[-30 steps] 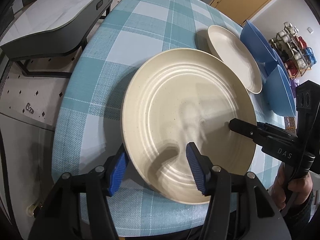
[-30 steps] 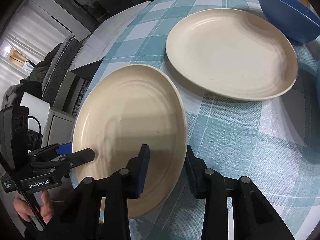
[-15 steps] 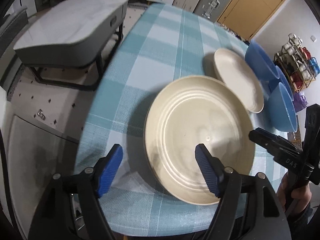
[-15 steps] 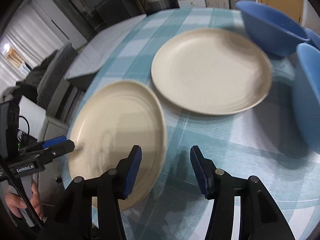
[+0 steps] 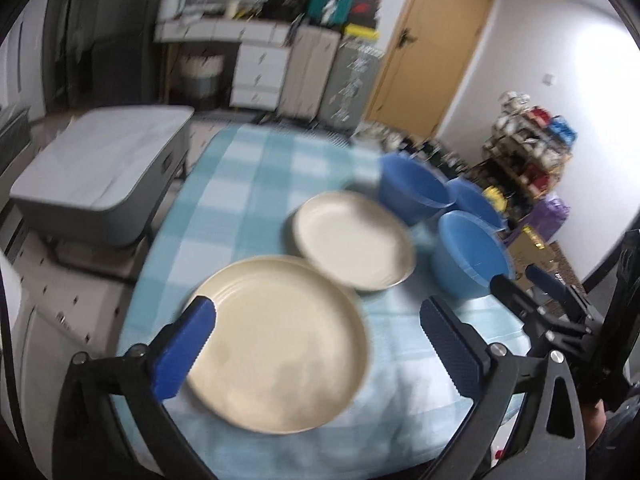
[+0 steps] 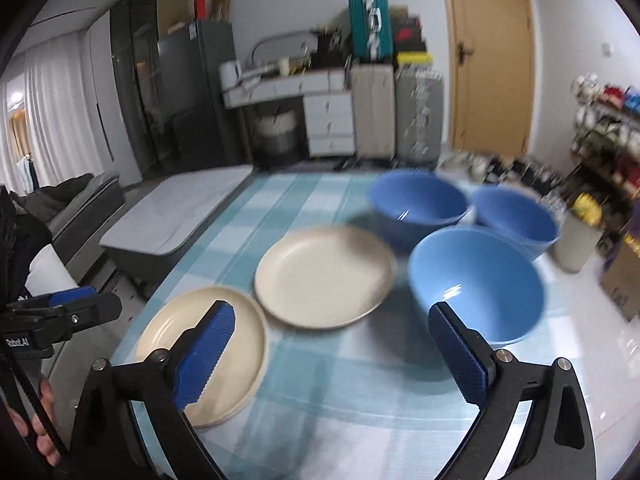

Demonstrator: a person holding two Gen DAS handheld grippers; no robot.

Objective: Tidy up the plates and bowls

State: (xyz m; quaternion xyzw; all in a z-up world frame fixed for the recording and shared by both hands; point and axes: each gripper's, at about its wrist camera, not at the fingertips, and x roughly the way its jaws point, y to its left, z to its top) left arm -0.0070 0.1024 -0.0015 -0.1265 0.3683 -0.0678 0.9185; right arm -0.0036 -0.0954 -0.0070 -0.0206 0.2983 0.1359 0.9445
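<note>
Resting flat: near cream plate [image 5: 276, 356]; bench [image 5: 248, 184] in teal check cloth; both tongs [image 5: 320, 344] [image 6: 332, 350] opening, nothing between.

On the table [image 6: 360, 392], two plates and three bowls are laid out. The near plate [image 6: 168, 332] lies at the near left edge of the table, and the far plate [image 6: 324, 276] lies just beyond it to the right, their rims close together or slightly overlapping. Right of the far plate stands the nearest bowl [image 6: 476, 284]. Behind it sit two more: the left bowl [image 6: 416, 200] beyond the far plate, and the right bowl [image 6: 516, 216] beside it, all three close together. A low side table [image 6: 176, 220] stands off the table's left side, and a shelf rack [image 6: 604, 136] stands far right.
</note>
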